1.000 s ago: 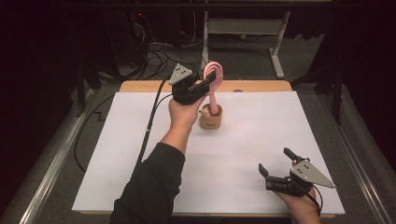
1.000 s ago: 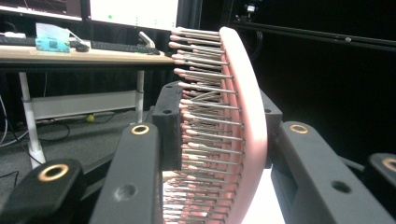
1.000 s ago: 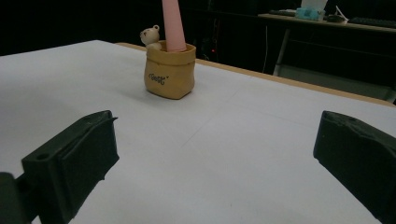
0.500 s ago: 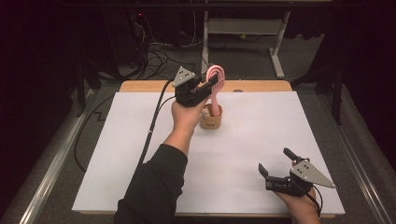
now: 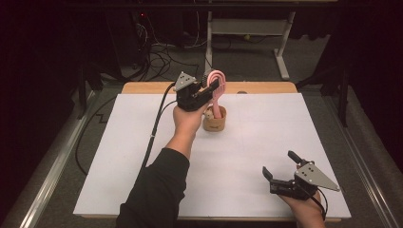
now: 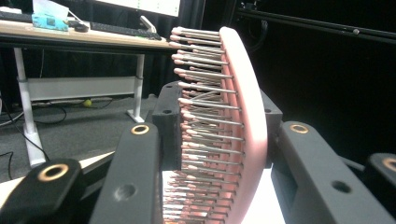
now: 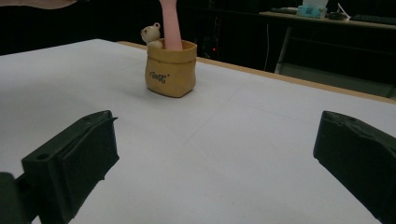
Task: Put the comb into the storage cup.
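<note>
A pink hairbrush [image 5: 218, 88] stands upright with its handle [image 7: 171, 23] inside a small tan pot [image 5: 214, 123] at the table's far middle. A little bear figure [image 7: 150, 33] peeks over the rim of the pot [image 7: 170, 70]. My left gripper [image 5: 212, 85] is shut on the brush head; in the left gripper view the bristled head [image 6: 243, 116] sits squeezed between the two jaws. My right gripper [image 5: 279, 164] rests near the front right edge, open and holding nothing, its jaws spread wide [image 7: 217, 154] and facing the pot.
A white sheet [image 5: 266, 128] covers the table, with a wooden strip [image 5: 266, 87] along the far edge. Behind it stand a desk frame [image 5: 285, 42] and floor cables [image 5: 161, 57]. The left gripper's cable [image 5: 154, 128] trails over the sheet's left part.
The left gripper and the brush have sunk slightly toward the pot. The right gripper has not moved.
</note>
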